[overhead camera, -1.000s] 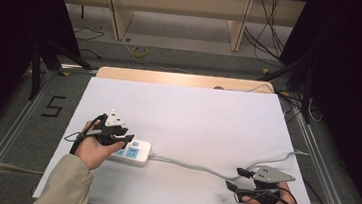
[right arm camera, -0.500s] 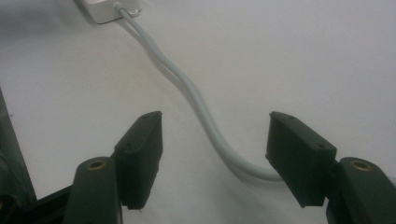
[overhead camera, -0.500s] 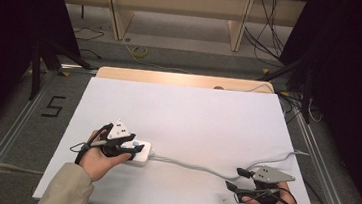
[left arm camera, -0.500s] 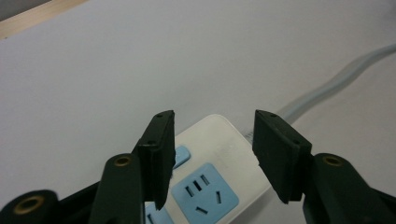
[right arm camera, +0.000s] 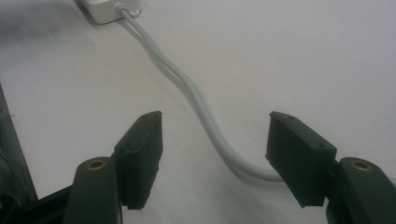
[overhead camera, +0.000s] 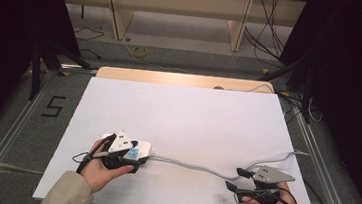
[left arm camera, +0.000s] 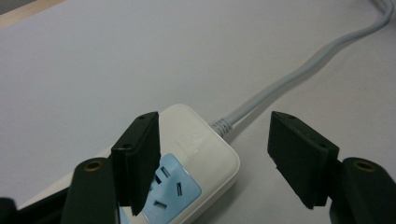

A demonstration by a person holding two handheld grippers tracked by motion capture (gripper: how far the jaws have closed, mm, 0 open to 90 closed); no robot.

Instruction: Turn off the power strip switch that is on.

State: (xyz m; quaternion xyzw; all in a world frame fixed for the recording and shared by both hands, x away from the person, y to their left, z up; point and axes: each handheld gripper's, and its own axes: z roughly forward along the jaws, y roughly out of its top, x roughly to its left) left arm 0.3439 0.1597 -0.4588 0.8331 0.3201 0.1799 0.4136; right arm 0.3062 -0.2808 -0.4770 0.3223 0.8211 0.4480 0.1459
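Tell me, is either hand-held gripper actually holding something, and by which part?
Nothing is held. The left hand-held gripper has just opened around the power strip's cable end; the right hand-held gripper stands open astride its cable.

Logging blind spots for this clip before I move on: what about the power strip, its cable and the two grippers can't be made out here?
- Power strip: near end cut off by the left gripper view's bottom edge and a jaw of the left gripper, whose jaws have just been opening, so socket count is unclear.
- Cable: passes behind a jaw of the right gripper; its far end leaves the table in the high view.
- Strip markings: too small, high view.
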